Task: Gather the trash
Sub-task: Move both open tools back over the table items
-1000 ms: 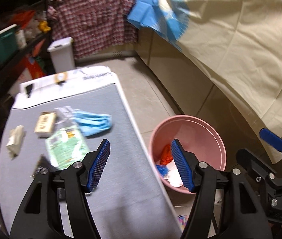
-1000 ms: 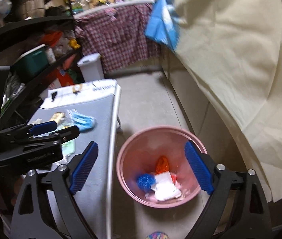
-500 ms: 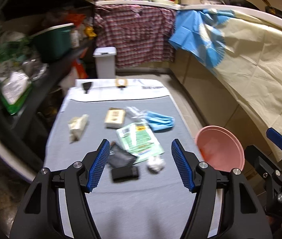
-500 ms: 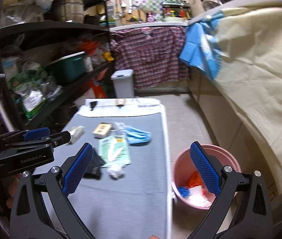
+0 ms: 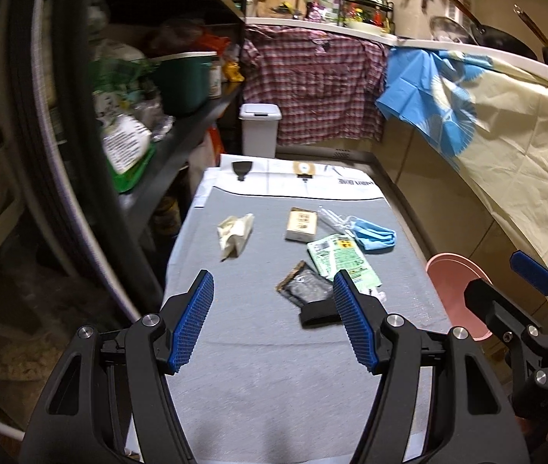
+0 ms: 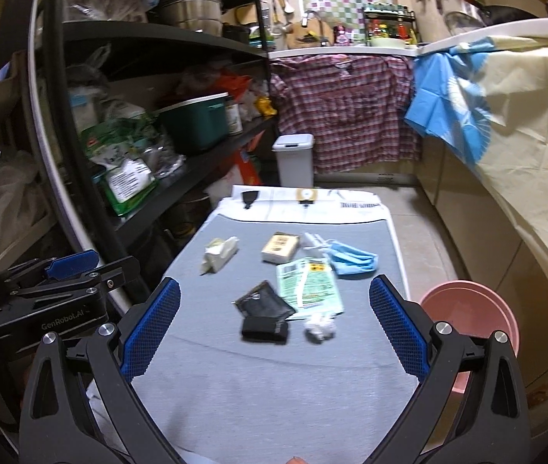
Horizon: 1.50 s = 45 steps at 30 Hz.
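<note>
Grey cloth covers the table [image 5: 293,379], which runs away from both cameras toward a white paper sheet [image 6: 312,203] at its far end. On the floor just off the table's right edge stands the pink bin [image 6: 479,313], its inside hidden from both views here. The left gripper [image 5: 270,317] hangs over the near part of the table with its jaws apart and nothing between the blue pads. The right gripper [image 6: 274,324] hangs beside it, jaws spread very wide (they have just been opening further) and likewise holding nothing. All the trash lies on the cloth beyond the fingertips, in a loose cluster toward the right half. The green packet [image 6: 308,284] is the widest piece, lying flat in the middle of the cluster. The blue mask [image 6: 353,261] sits just beyond it to the right, its white straps trailing toward a small tan box [image 6: 281,247]. A black pouch [image 6: 262,303] overlaps the packet's near left corner, and a small black block [image 6: 265,329] lies just in front of the pouch. A crumpled cream wrapper [image 6: 220,254] lies apart from the rest on the left side of the cloth. Smallest is a white wad [image 6: 319,328], just beside the block at the packet's near edge.
</note>
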Each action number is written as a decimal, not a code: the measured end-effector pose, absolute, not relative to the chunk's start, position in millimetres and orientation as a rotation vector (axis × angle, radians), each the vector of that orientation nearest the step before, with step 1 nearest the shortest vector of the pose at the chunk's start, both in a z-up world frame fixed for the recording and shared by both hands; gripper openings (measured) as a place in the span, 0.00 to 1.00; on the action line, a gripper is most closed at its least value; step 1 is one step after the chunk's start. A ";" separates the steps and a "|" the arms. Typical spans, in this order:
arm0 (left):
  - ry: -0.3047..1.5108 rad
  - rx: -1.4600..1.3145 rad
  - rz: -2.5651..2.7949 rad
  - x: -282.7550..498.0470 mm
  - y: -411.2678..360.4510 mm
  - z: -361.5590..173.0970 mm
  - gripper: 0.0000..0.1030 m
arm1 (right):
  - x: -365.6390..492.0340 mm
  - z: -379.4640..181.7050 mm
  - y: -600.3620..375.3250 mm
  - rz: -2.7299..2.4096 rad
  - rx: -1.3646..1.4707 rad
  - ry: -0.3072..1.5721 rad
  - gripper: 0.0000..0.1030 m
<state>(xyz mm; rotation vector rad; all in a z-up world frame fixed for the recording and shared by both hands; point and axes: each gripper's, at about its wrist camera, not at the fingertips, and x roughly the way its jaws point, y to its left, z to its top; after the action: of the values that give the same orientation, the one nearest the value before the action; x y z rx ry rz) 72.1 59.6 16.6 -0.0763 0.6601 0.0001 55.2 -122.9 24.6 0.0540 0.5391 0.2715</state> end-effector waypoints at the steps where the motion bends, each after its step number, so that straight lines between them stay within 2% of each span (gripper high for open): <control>1: 0.658 -0.081 0.005 69.6 62.9 16.5 0.61 | 53.3 25.0 -117.6 0.279 0.050 0.539 0.94; 22: 0.626 -0.122 0.108 54.6 113.4 1.6 0.61 | 53.2 13.6 -66.5 0.344 0.022 0.563 0.94; 33: 0.660 -0.136 0.147 87.2 122.3 -33.4 0.61 | 73.9 -12.8 -63.8 0.326 0.021 0.590 0.94; 45: 0.705 -0.081 0.112 133.2 96.2 -71.4 0.61 | 118.1 -61.1 -102.5 0.235 0.060 0.639 0.94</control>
<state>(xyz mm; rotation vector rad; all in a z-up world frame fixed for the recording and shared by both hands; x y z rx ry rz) 133.2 96.2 -71.4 -0.0805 0.7053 0.1118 118.1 -102.5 -61.1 0.0595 0.6393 0.2346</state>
